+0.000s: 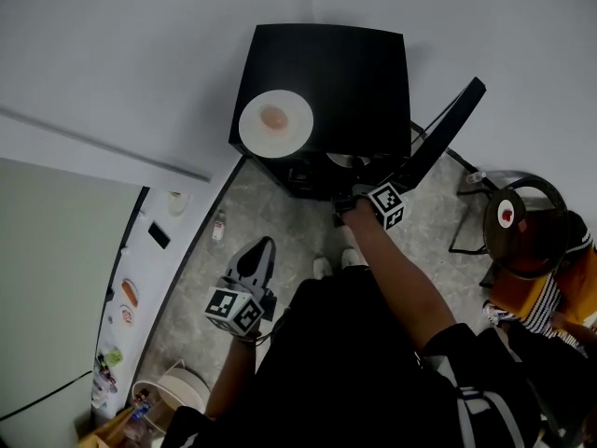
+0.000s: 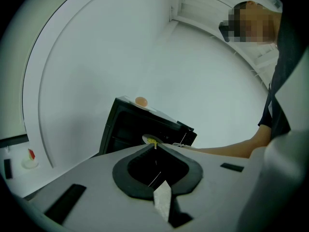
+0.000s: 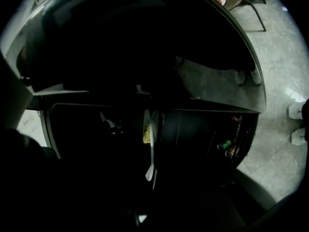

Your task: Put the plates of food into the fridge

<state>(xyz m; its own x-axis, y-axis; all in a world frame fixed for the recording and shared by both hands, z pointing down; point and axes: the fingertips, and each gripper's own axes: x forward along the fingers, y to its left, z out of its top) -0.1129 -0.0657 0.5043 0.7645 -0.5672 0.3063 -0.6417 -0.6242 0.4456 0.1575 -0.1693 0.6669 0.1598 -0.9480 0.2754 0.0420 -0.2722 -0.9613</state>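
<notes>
Reaching into the open fridge (image 1: 354,73), the right hand-held gripper (image 1: 359,187) is clamped on the thin rim of a round white plate (image 3: 147,129) of yellow food, inside the dark compartment. The left hand-held gripper (image 2: 155,145) hangs back, jaws together and empty. Three plates in all: a second plate (image 1: 275,122) lies on the boxy black fridge's flat top, and a third plate (image 1: 506,215), small, sits on a round dark worktop (image 1: 536,241) at the right. The floor (image 1: 270,203) is grey and speckled, the walls (image 1: 140,54) plain white.
</notes>
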